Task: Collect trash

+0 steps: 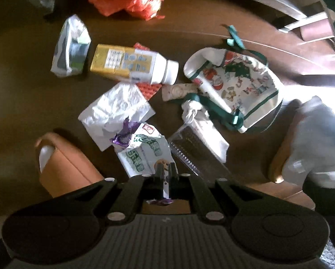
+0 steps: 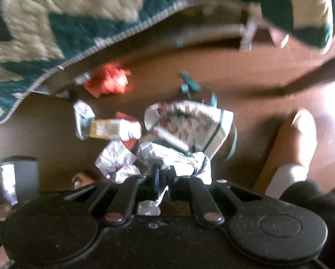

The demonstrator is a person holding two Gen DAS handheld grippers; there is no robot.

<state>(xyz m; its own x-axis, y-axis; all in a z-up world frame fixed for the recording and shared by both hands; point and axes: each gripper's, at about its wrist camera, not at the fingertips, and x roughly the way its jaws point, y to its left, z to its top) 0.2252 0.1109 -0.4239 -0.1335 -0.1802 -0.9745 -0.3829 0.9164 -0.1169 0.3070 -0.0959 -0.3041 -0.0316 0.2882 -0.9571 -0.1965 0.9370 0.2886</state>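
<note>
Both grippers point steeply down over a brown floor (image 1: 22, 94) strewn with litter. The left gripper (image 1: 166, 170) is closed on the edge of a white wrapper with green print (image 1: 142, 154), a thin glossy film with a purple twist of foil clinging to its far left corner. The right gripper (image 2: 164, 174) is clamped on a crumpled white plastic bag (image 2: 178, 157), pale and soft, bunched directly ahead of its fingertips; this view is blurred, so how much of the bag sits between the pads cannot be told. Risk one: both holds take only a narrow edge of slippery film, and either piece could slide free if swung. Risk two: the left wrapper lies against a crinkled white paper sheet (image 1: 116, 109) just beyond it, and could drag that paper or the foil along and shed them. Risk three: a clear ribbed plastic cup (image 1: 187, 148) lies on its side just to the right of the left fingertips, light, rounded and apt to roll if brushed. Farther ahead lie a rigid white-capped bottle with a yellow label (image 1: 134, 65), a printed cloth bag with green straps (image 1: 234, 85) ahead to the right, and an orange plastic bag (image 1: 127, 0) farthest off. All remain uncollected.
</note>
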